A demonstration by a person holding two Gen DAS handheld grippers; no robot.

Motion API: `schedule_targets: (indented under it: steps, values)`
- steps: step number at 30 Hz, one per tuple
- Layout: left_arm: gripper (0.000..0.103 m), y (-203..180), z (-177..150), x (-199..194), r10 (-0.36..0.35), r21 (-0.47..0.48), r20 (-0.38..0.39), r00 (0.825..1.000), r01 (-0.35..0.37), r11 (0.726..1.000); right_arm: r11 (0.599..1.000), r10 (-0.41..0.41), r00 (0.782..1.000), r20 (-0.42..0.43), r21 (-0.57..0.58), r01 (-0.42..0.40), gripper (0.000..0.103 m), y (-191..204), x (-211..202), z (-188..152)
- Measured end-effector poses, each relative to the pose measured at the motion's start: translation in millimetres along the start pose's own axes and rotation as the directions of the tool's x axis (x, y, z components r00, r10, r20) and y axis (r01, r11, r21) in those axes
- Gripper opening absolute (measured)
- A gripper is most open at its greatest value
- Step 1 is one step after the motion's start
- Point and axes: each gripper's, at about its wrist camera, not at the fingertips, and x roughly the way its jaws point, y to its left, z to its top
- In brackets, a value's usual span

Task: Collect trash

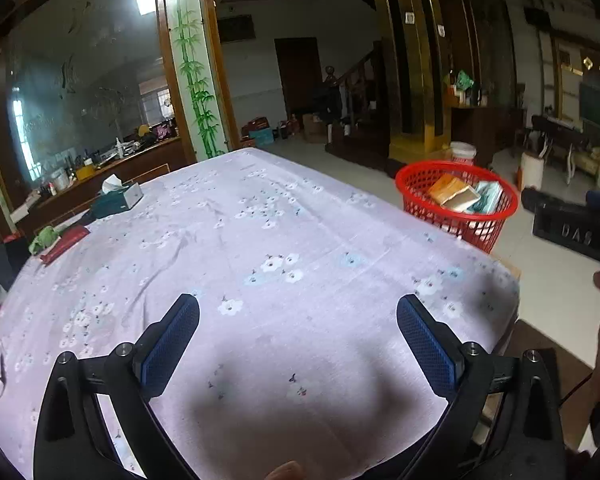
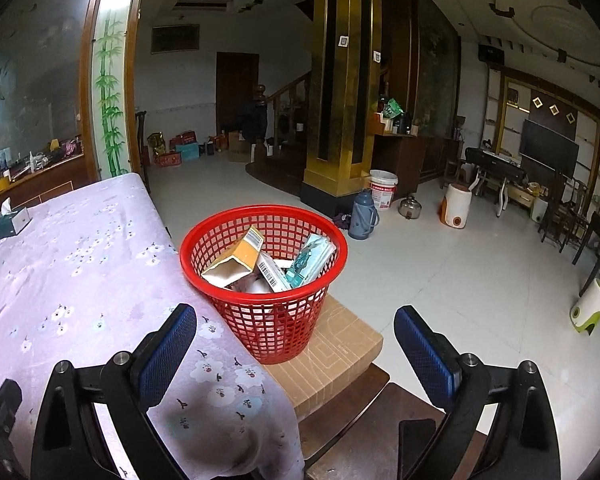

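We hold the left gripper over the floral tablecloth, jaws wide with only cloth between them. Our right gripper gapes empty too, the red basket just ahead between its jaws, holding an orange carton and a teal packet.

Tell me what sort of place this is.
Most likely the main room of a lived-in home. A television sits in a wall unit, a wooden staircase rises at the back, and a table with a flowered cloth stands beside a red trash basket.
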Motion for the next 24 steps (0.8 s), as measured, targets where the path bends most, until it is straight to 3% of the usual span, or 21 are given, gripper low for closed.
schedule_targets:
  steps: [4, 13, 24]
  values:
    - [0.098, -1.4, -0.5, 7.5, 0.011, 0.012, -0.040, 0.999, -0.010, 1.000, 1.000, -0.001, 1.000, 0.005, -0.011, 0.001, 0.101, 5.5, -0.6, 0.5]
    - [0.098, 3.4, -2.3, 7.7, 0.053, 0.019, -0.020, 0.998, -0.052, 0.998, 1.000, -0.002, 1.000, -0.005, -0.022, 0.002, 0.101, 6.4, 4.8, 0.9]
    - [0.098, 1.6, -6.0, 9.4, 0.040, 0.013, -0.038, 0.998, -0.040, 0.999, 0.999, -0.003, 1.000, -0.007, -0.033, 0.003, 0.101, 9.7, 5.9, -2.2]
